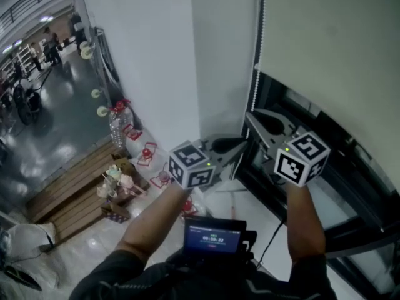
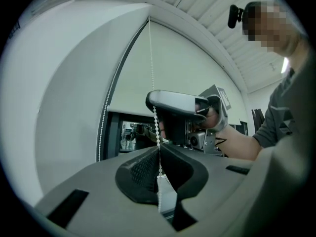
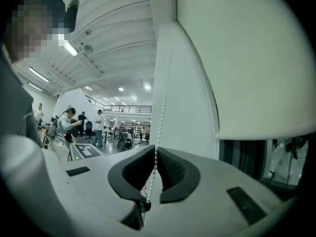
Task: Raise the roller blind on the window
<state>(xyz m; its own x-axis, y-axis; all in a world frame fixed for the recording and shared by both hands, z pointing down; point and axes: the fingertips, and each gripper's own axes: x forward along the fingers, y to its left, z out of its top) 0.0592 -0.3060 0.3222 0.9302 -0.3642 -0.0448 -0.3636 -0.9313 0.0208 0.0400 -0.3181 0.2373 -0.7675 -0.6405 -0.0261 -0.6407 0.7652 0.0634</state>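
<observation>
A pale roller blind (image 1: 331, 36) covers the upper part of the dark-framed window (image 1: 325, 142). Its white bead chain (image 1: 257, 42) hangs along the blind's left edge. My left gripper (image 1: 245, 144) points right at the chain, and in the left gripper view (image 2: 159, 149) its jaws are shut on the chain (image 2: 157, 127). My right gripper (image 1: 250, 114) sits just above it, also visible in the left gripper view (image 2: 177, 105). In the right gripper view (image 3: 156, 149) its jaws pinch the same chain (image 3: 162, 107). The loop's other strand (image 3: 213, 112) hangs beside the blind (image 3: 247, 58).
A white wall (image 1: 156, 61) stands left of the window. Below on the floor are a water bottle (image 1: 119, 125), small red items and a wooden pallet (image 1: 69, 192). A screen device (image 1: 212, 237) hangs at the person's chest. People (image 3: 66, 125) stand in the hall behind.
</observation>
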